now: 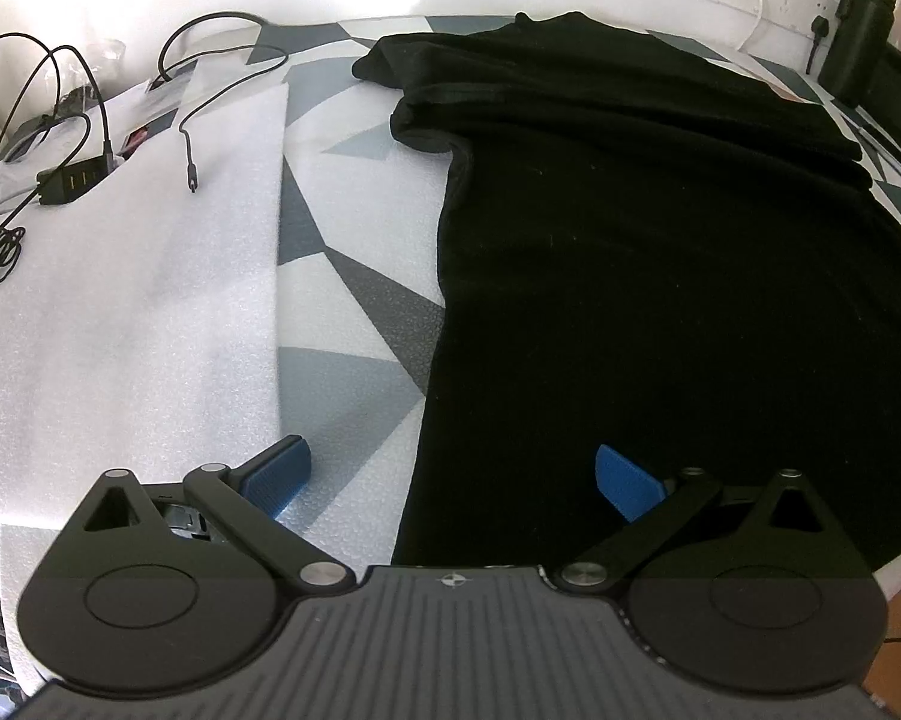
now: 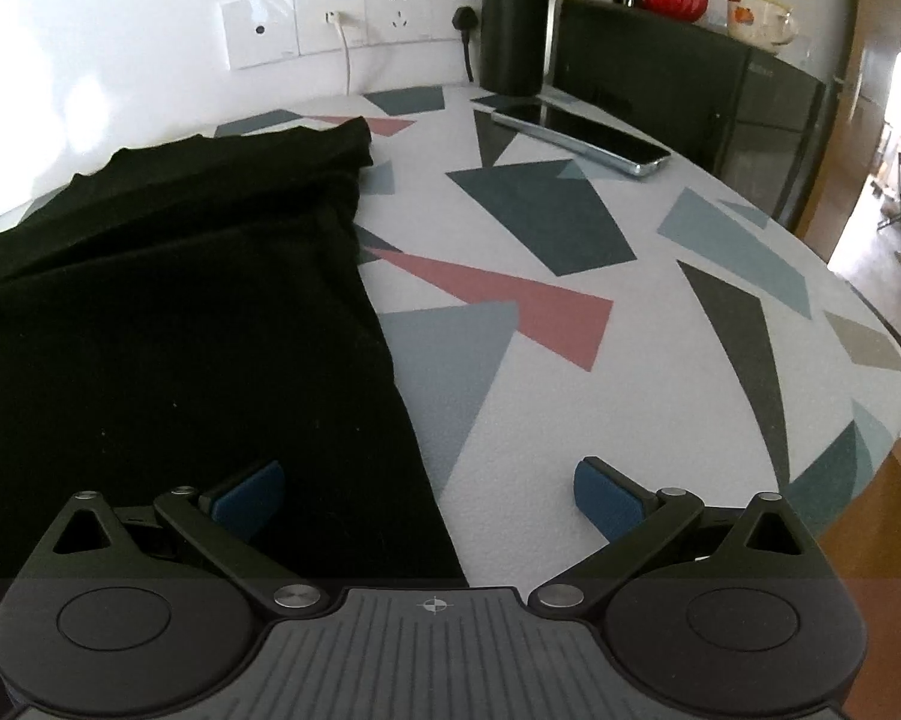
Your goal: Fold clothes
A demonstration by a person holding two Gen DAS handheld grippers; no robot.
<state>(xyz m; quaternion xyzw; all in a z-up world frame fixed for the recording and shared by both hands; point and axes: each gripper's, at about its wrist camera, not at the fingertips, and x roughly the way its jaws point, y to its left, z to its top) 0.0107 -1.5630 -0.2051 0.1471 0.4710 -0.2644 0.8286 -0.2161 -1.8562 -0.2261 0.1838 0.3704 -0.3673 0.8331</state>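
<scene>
Black garment (image 1: 660,276) lies flat on the patterned worktop (image 2: 570,360), its far end folded over. Left gripper (image 1: 450,483) straddles its left edge, fingers spread, released; right gripper (image 2: 429,501) spans the right edge, fingers spread, empty. Phone (image 2: 582,135) sits well apart.

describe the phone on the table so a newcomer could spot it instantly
Start at the wall sockets behind the patterned table, then the tall dark flask beside them. The phone lies flat just in front of it: the only thin, glossy black slab, well clear of the black garment.
</scene>
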